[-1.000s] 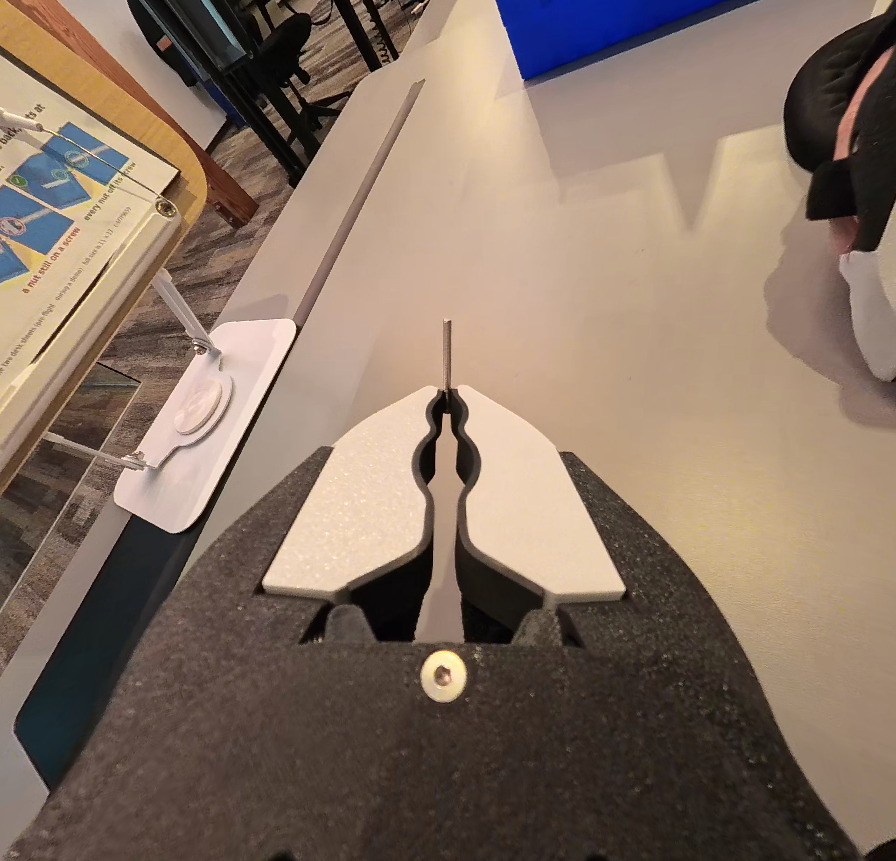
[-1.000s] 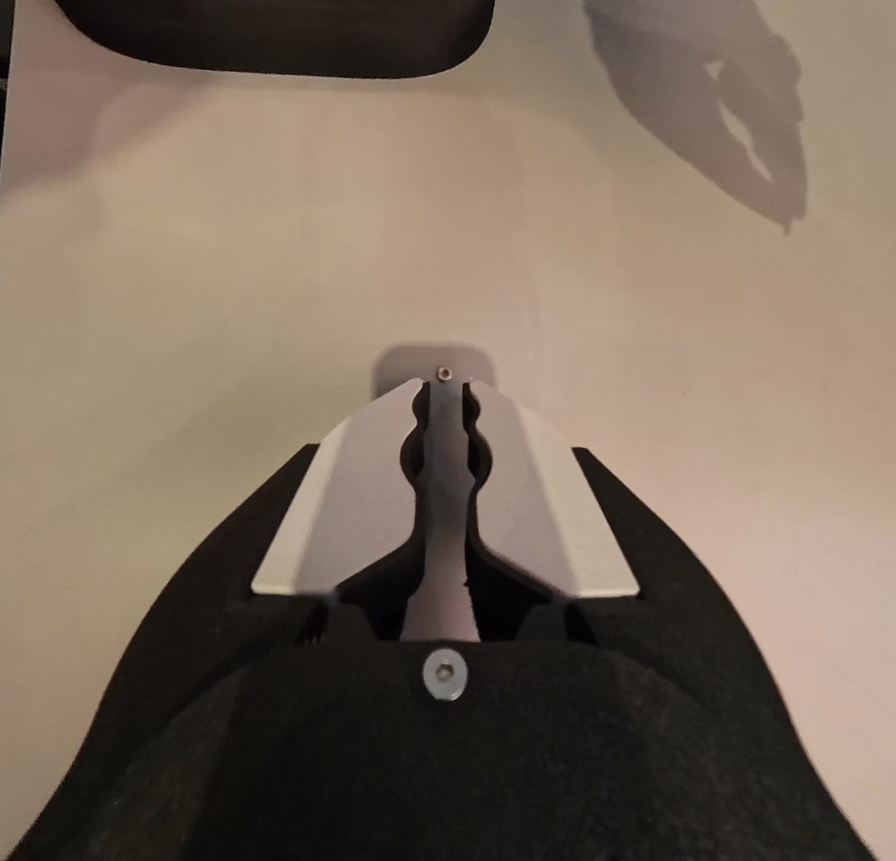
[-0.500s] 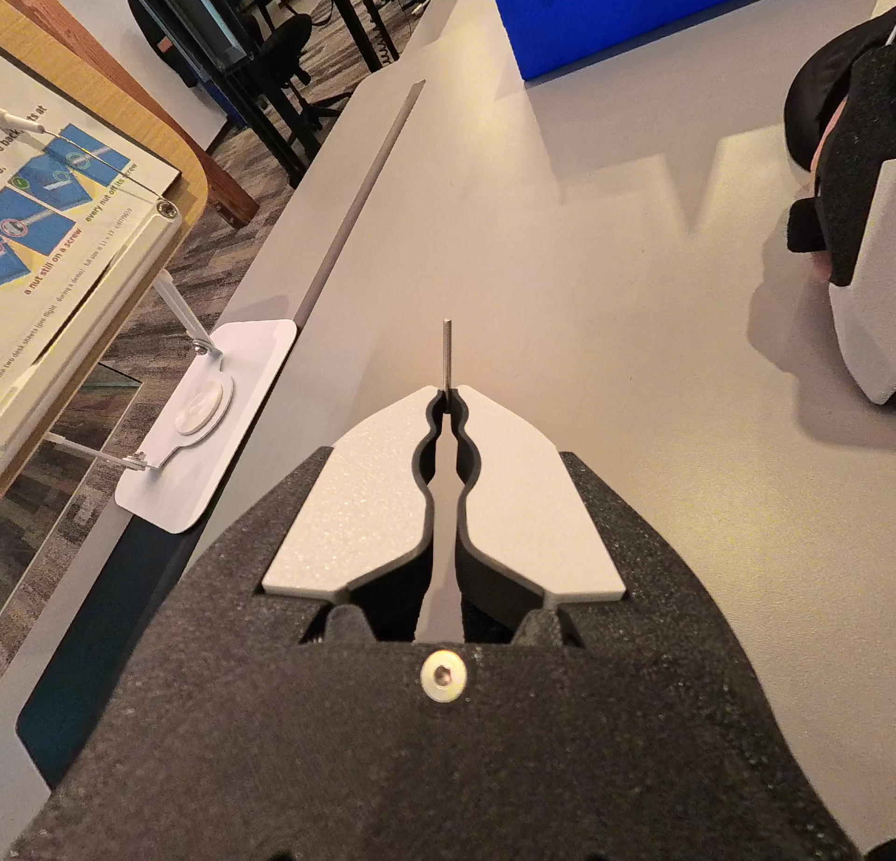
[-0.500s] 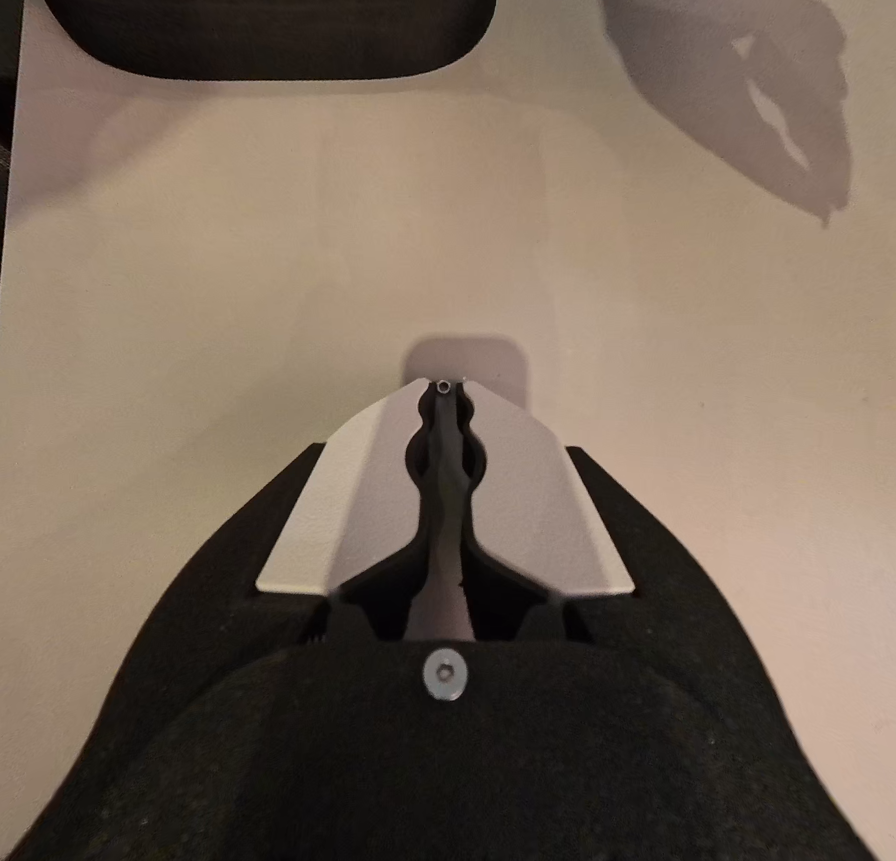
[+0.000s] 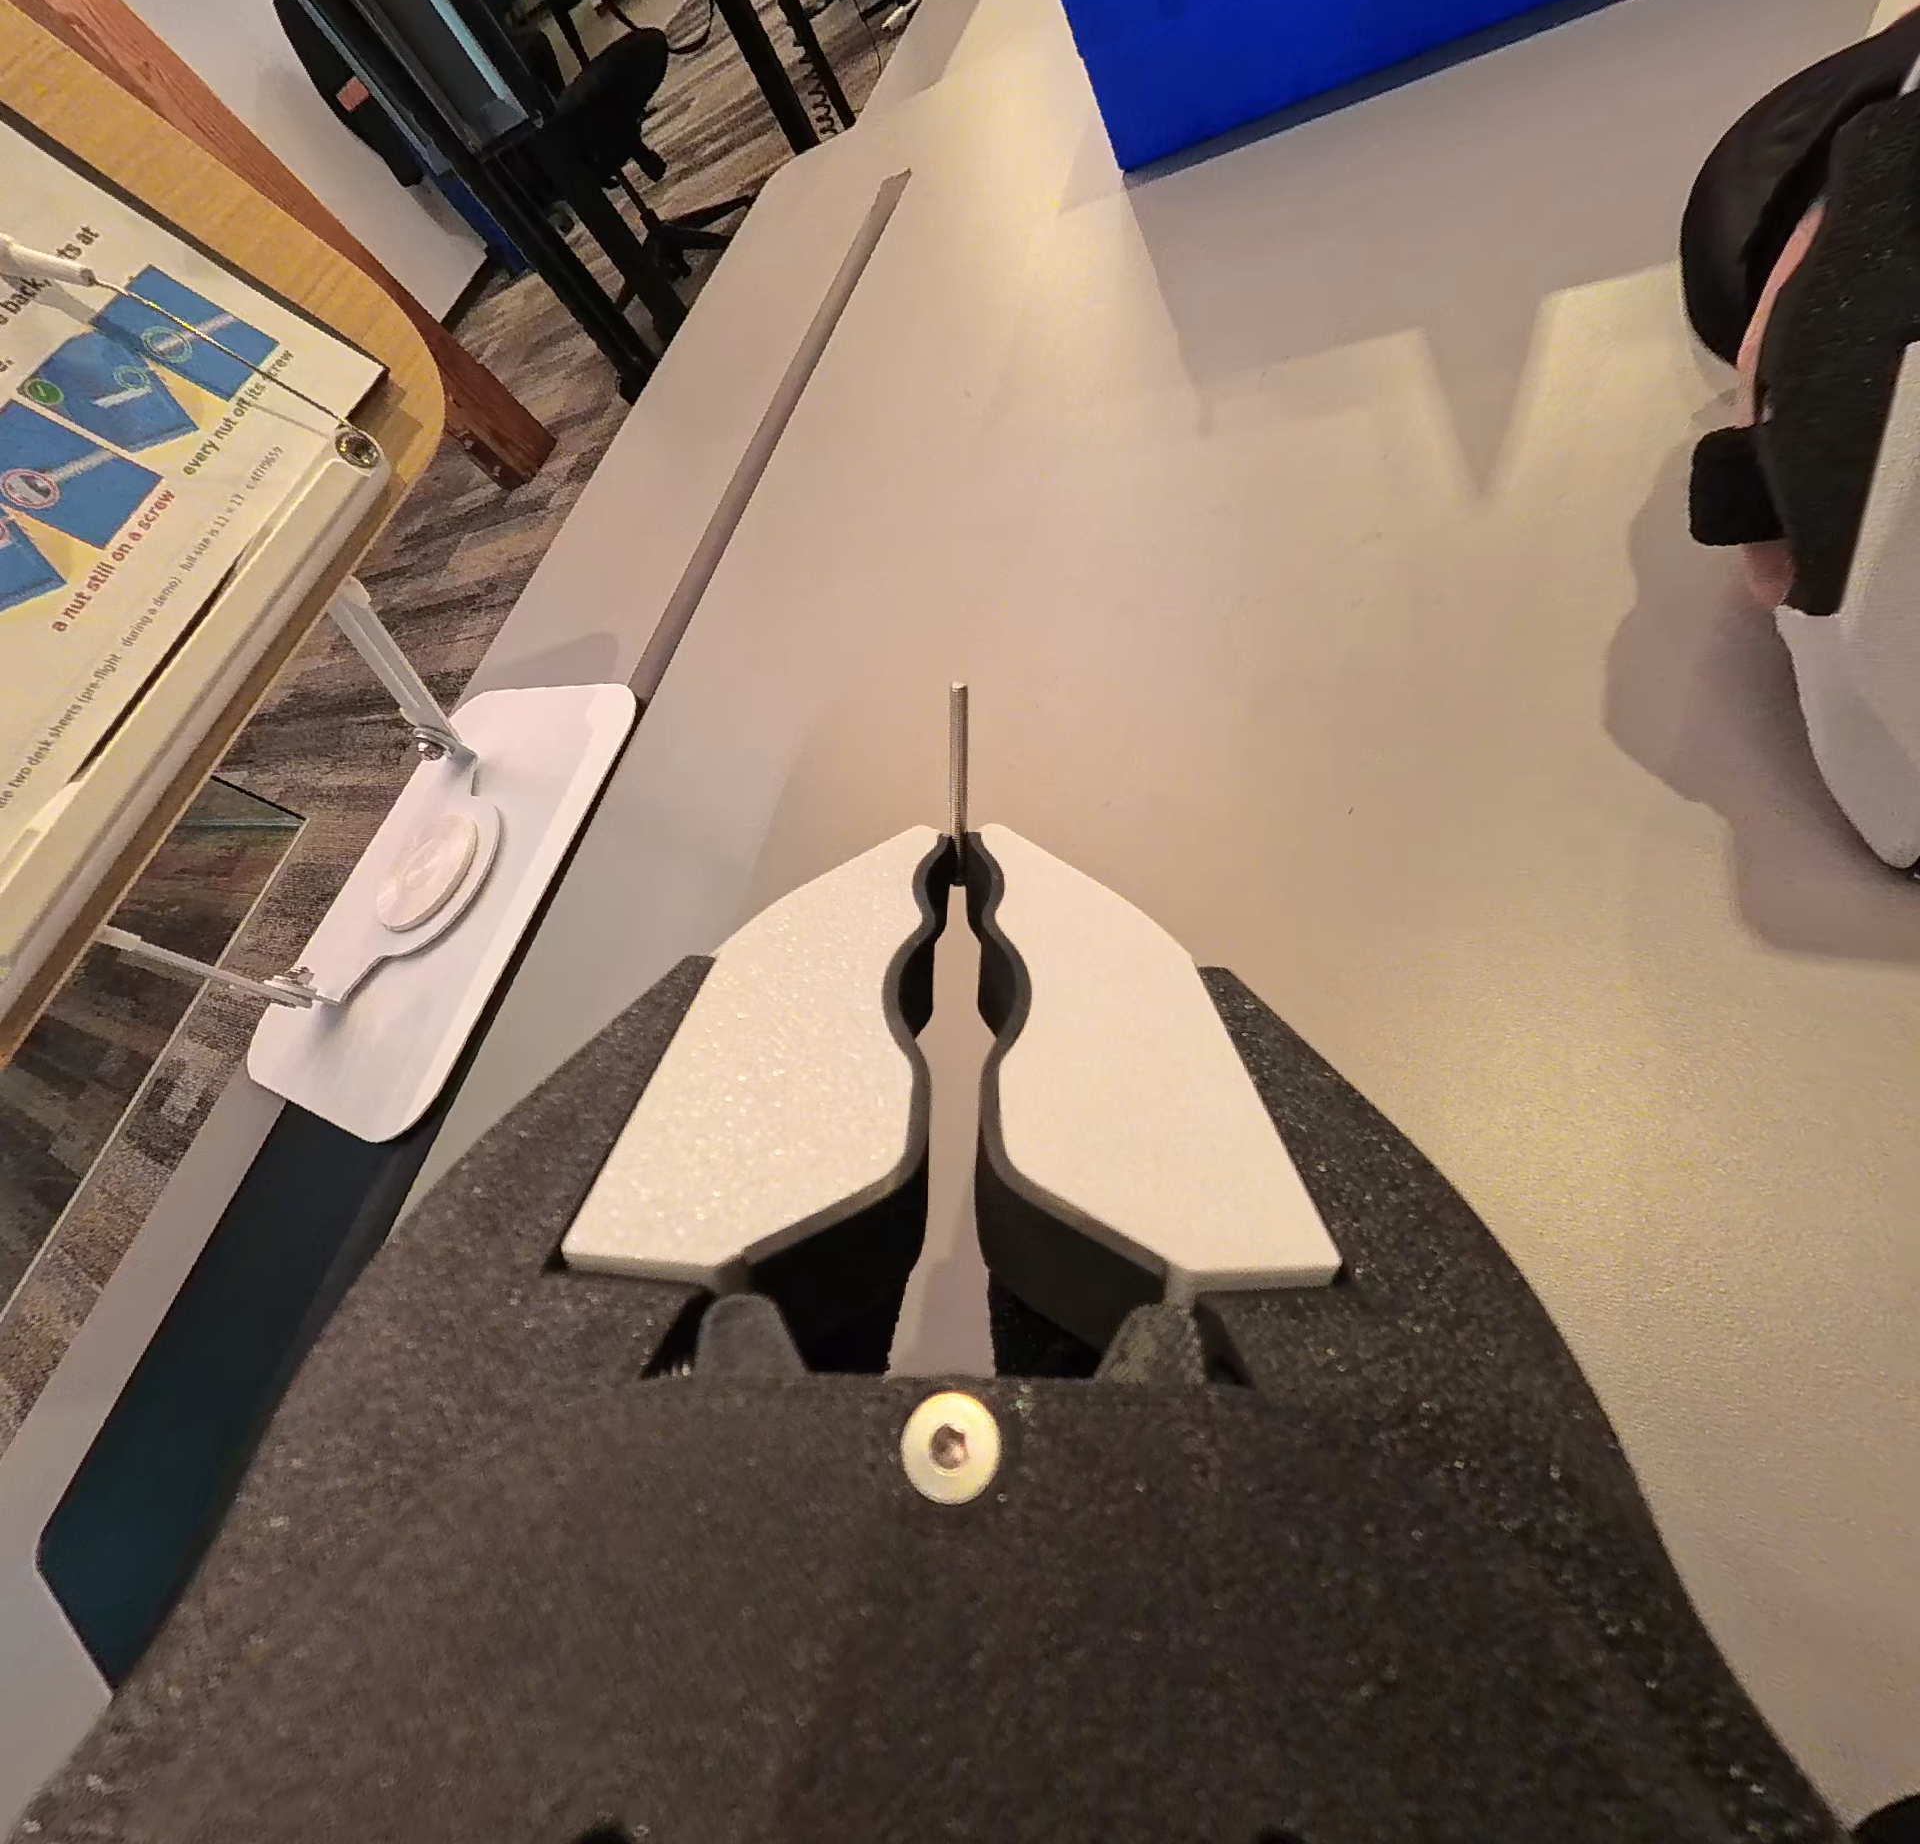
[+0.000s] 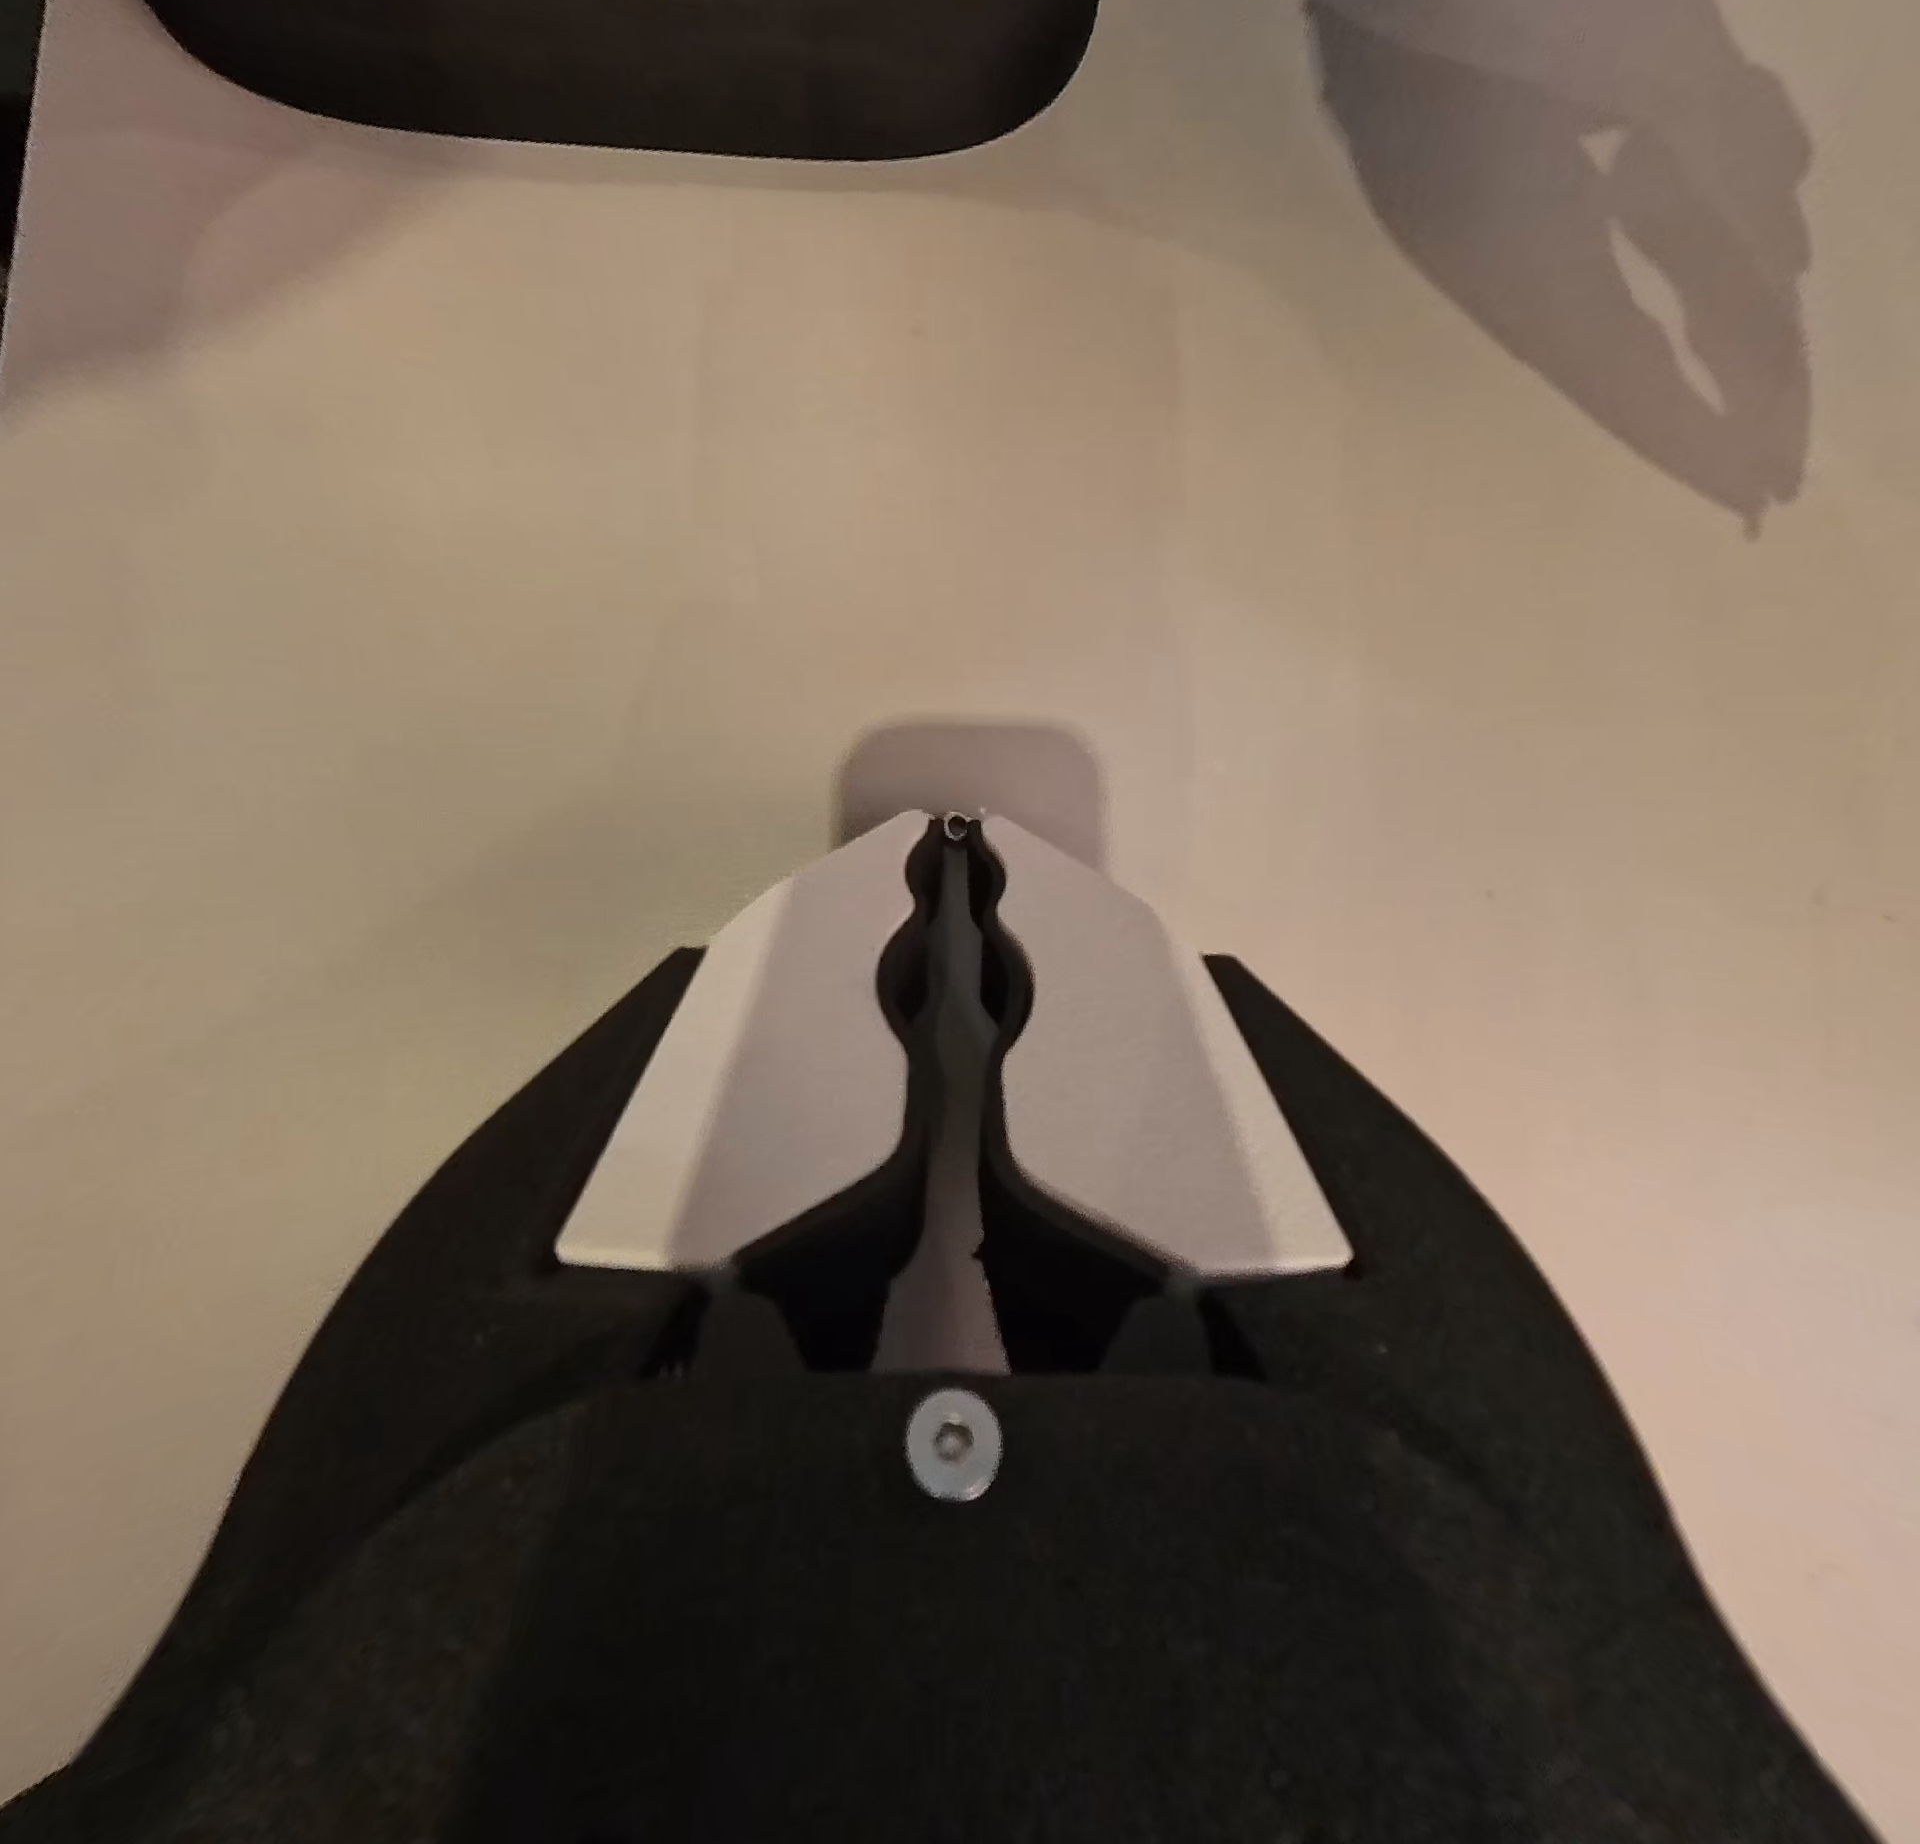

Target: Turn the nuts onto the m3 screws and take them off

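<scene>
My left gripper (image 5: 957, 838) is shut on a thin M3 screw (image 5: 956, 755), whose threaded shaft sticks straight out past the fingertips above the grey table (image 5: 1299, 651). My right gripper (image 6: 957, 824) is shut on a small silver nut (image 6: 957, 826), pinched at the very tips and pointing down at the table (image 6: 520, 651). The right gripper also shows at the right edge of the left wrist view (image 5: 1849, 506), off to the right of the screw and apart from it.
A blue bin (image 5: 1351, 18) stands at the table's far edge. A white stand base (image 5: 447, 901) with an instruction sheet (image 5: 125, 464) sits at the left table edge. A black padded object (image 6: 623, 28) lies at the top of the right wrist view. The grippers' ends are close to 20 centimeters from one another.
The right gripper closed from slightly open onto the nut and lifted it from the table. The left gripper and screw stayed still.
</scene>
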Tool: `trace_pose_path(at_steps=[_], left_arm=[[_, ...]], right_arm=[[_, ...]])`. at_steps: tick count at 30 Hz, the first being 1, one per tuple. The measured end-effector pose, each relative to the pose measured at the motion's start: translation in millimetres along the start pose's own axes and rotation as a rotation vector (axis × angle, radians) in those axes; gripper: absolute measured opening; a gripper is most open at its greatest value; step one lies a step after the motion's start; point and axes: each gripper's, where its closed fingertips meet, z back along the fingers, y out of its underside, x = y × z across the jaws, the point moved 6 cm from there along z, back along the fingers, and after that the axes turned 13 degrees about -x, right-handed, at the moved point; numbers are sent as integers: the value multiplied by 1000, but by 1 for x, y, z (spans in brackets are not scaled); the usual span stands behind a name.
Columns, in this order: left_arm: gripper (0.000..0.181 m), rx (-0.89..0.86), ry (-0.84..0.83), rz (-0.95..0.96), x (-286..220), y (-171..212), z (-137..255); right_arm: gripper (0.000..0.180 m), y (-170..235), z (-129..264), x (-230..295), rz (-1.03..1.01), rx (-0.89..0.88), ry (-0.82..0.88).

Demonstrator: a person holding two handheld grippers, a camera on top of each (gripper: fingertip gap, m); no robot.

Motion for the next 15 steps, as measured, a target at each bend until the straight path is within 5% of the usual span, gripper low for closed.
trace_pose_path(at_steps=[15], left_arm=[[2, -1, -2, 0, 0, 0, 1]], right_arm=[[11, 1, 3, -1, 36, 5, -6]])
